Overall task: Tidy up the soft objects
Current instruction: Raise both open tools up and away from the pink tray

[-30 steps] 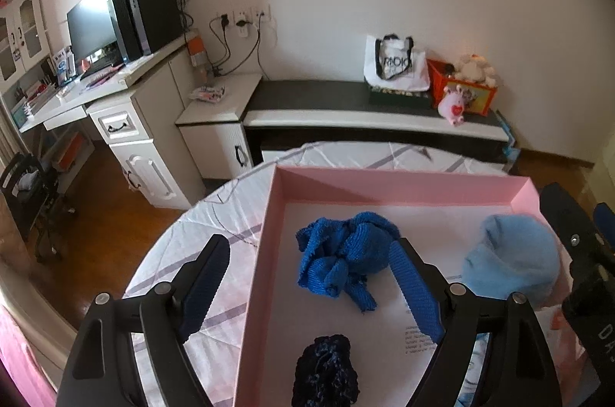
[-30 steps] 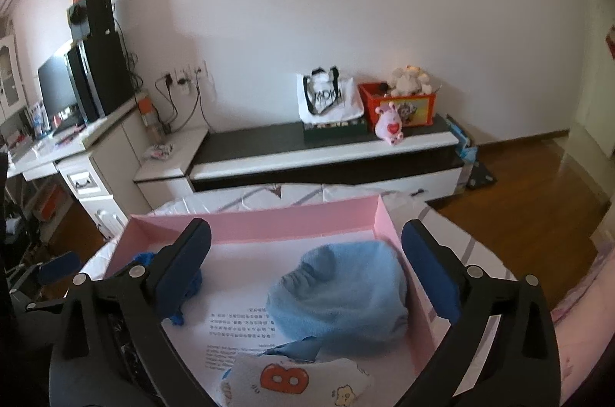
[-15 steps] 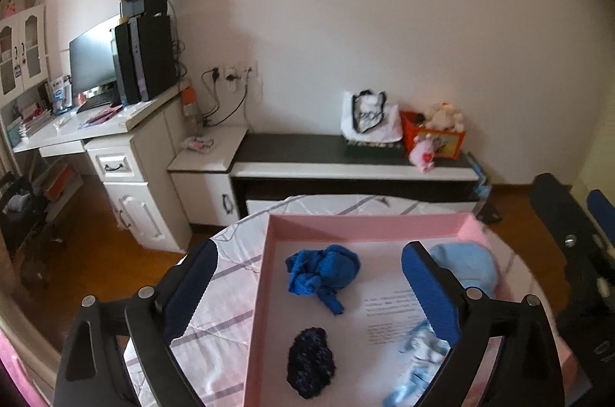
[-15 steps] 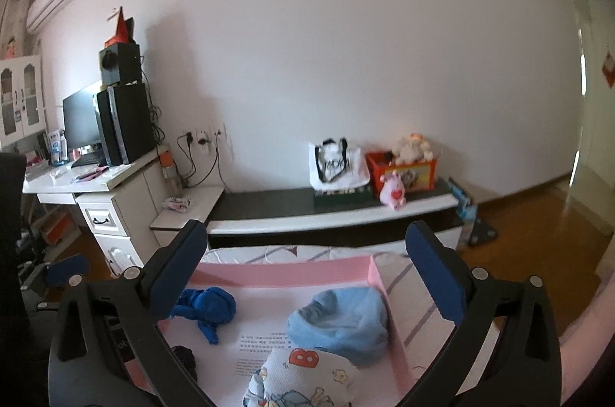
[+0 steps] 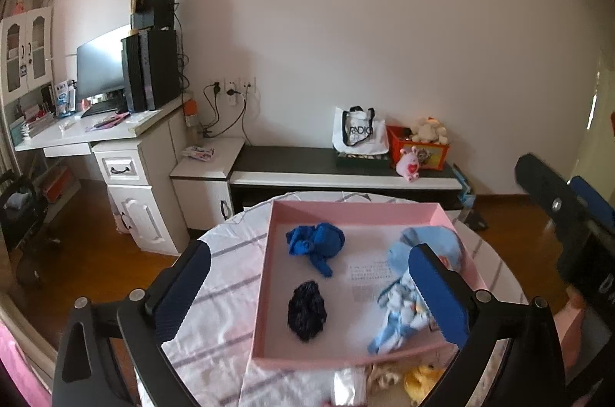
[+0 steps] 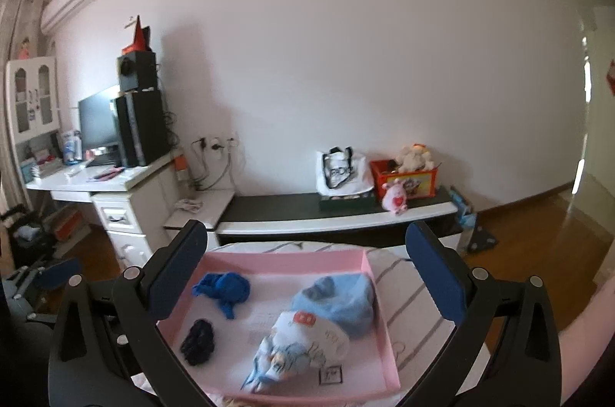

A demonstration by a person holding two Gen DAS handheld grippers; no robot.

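A pink tray (image 5: 265, 276) sits on a round table with a white striped cloth (image 5: 230, 261). Four soft things lie in the tray. A bright blue knitted bundle (image 5: 317, 242) is near the far left corner. A small dark blue bundle (image 5: 306, 311) lies closer to the near edge, on the left side. A light blue hat (image 6: 338, 303) sits by the far right corner, close to the right wall of the tray. A white cloth with pictures on it (image 6: 296, 345) lies bunched up just in front of the hat and touches it. Past the near edge of the tray, a yellow soft toy (image 5: 421, 378) lies on the table. The left gripper (image 5: 307, 276) hangs above the tray with its jaws spread very wide. They have just been opening, and nothing is between them. The right gripper (image 6: 307, 280) is also up in the air over the tray, with its jaws wide apart and nothing held. Both grippers are clear of the soft things.
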